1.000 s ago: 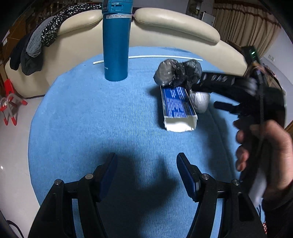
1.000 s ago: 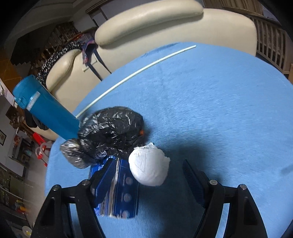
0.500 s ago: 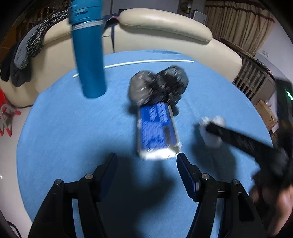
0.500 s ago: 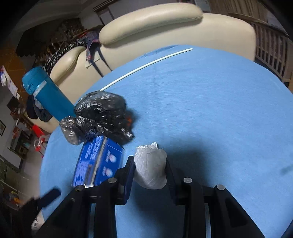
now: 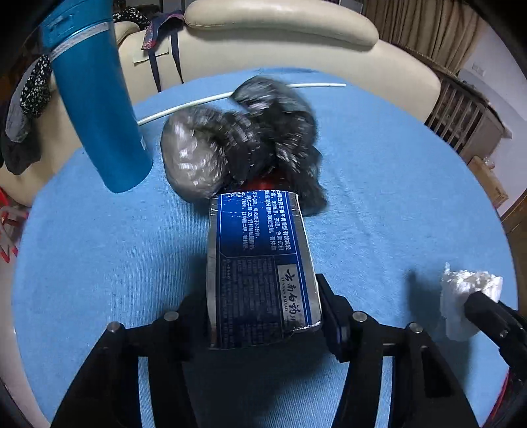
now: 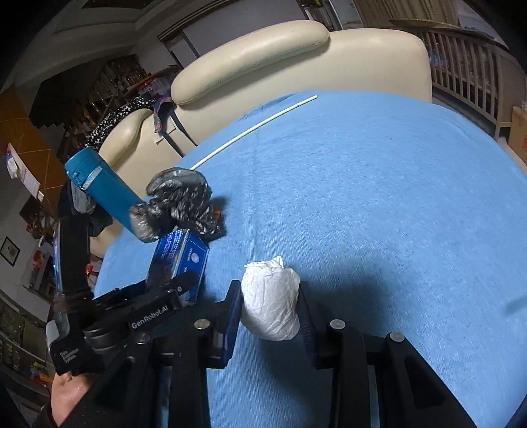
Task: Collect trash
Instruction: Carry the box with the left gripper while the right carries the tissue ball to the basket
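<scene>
Where a sofa [image 6: 250,62] backs it, blue cloth [image 6: 378,197] covers the table.

The left wrist view sits low and close behind the left tool [image 5: 263,316], looking forward over the blue surface [image 5: 98,247] toward the cream sofa [image 5: 280,19]. The right wrist view rides behind the right tool [image 6: 268,316], same low angle, facing the sofa too. Both views share the blue box [image 5: 260,263], the black bag [image 6: 181,200], the teal bottle [image 5: 95,98] and the white wad [image 6: 270,306].
</scene>
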Motion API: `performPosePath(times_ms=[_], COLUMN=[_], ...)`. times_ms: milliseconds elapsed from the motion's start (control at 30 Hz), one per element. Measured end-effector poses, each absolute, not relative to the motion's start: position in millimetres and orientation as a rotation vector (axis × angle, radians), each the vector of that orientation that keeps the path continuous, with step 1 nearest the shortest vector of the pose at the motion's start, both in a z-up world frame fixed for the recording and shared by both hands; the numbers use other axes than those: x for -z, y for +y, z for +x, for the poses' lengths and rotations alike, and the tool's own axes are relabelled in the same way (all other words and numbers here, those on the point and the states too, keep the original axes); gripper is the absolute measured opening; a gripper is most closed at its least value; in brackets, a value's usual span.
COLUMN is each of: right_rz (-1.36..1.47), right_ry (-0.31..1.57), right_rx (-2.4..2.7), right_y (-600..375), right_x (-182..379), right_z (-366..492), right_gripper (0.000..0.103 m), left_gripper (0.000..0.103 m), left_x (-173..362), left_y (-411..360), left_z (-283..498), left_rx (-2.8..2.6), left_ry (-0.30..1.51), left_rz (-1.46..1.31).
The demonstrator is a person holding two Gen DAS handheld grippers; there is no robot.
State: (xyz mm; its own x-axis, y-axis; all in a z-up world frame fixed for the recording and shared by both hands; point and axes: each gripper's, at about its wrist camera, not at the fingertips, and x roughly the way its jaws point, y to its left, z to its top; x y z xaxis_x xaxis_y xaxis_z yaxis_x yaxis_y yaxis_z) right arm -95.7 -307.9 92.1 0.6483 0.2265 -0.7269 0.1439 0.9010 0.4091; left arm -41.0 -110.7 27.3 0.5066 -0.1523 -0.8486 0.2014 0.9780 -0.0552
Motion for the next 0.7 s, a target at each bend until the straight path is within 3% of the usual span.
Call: performPosePath(times_ms=[700], right_rz=[0.476], right_ry=[0.852], right_rx=[-0.006], right_y=[-318.1], right_x=[-96.1], right_z=[-188.0], right_gripper=[0.035], left_gripper=[0.058], left_x=[-66.0], left_y=[-135.7], left_z=[-162.3], left_rx=[0.327], left_ry=[0.916], left_rz=[0.114])
